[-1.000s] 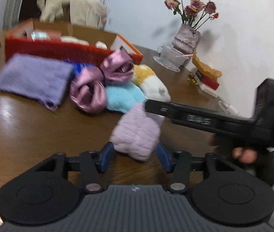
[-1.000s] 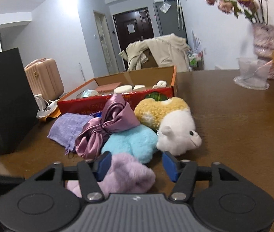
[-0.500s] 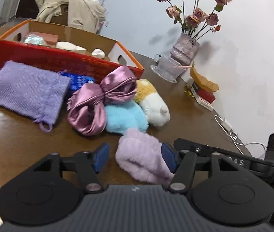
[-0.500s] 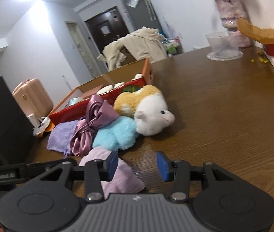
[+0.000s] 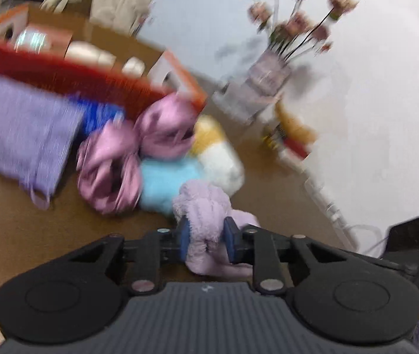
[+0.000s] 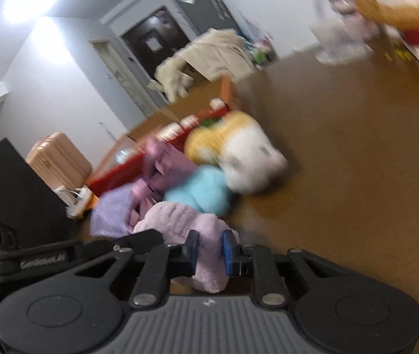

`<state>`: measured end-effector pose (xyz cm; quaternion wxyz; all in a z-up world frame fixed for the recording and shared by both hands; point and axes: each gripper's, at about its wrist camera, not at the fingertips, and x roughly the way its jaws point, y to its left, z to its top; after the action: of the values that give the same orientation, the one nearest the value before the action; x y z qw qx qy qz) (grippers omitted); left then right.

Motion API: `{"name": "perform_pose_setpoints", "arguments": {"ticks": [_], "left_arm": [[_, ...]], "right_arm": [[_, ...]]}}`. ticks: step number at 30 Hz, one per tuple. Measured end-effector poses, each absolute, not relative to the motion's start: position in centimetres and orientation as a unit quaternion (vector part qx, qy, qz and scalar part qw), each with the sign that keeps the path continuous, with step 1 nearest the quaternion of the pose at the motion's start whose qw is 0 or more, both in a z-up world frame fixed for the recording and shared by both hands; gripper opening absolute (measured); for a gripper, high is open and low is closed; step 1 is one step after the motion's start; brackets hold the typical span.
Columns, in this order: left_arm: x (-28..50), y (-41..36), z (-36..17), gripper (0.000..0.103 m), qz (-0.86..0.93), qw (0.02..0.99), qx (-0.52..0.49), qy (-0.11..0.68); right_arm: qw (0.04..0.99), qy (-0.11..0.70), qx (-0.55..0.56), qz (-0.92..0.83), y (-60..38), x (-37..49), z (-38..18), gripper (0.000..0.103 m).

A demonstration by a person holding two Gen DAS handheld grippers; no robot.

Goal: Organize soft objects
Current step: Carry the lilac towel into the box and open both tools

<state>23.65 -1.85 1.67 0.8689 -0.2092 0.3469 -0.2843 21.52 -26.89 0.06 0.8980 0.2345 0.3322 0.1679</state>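
Here, both your claws are clamped on the same lilac fluffy cloth (image 5: 206,206).

Your left claw (image 5: 204,239) pinches one fold of it between its blue pads; your right claw (image 6: 210,249) pinches another part, pads squeezed close. Both views are motion-blurred. The cloth sits at the near edge of the pile on the brown counter (image 6: 357,177), touching the light blue plush (image 5: 165,183). Beyond lie the pink satin bow (image 5: 132,150), the white-and-yellow plush toy (image 6: 239,153), the purple knit pouch (image 5: 17,135) and the red box (image 5: 61,73).
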Motion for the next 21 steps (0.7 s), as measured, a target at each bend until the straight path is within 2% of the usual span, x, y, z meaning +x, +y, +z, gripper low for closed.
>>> {"name": "perform_pose_setpoints", "arguments": {"ticks": [5, 9, 15, 21], "left_arm": [[25.3, 2.8, 8.0, 0.023, -0.262, 0.904, -0.224, 0.254], [29.3, 7.3, 10.2, 0.023, -0.188, 0.924, -0.218, 0.251], [39.0, 12.5, 6.7, 0.023, -0.093, 0.918, -0.198, 0.33], [41.6, 12.3, 4.2, 0.025, -0.062, 0.927, -0.142, 0.341]], "right_arm": [[0.907, 0.276, 0.199, 0.247, -23.4, 26.9, 6.3, 0.016], [0.891, 0.286, 0.179, 0.304, -18.5, 34.8, 8.7, 0.016], [0.857, 0.387, 0.174, 0.294, -10.5, 46.8, 4.4, 0.016], [0.864, 0.406, 0.131, 0.268, -6.9, 49.1, 1.8, 0.015]]}}
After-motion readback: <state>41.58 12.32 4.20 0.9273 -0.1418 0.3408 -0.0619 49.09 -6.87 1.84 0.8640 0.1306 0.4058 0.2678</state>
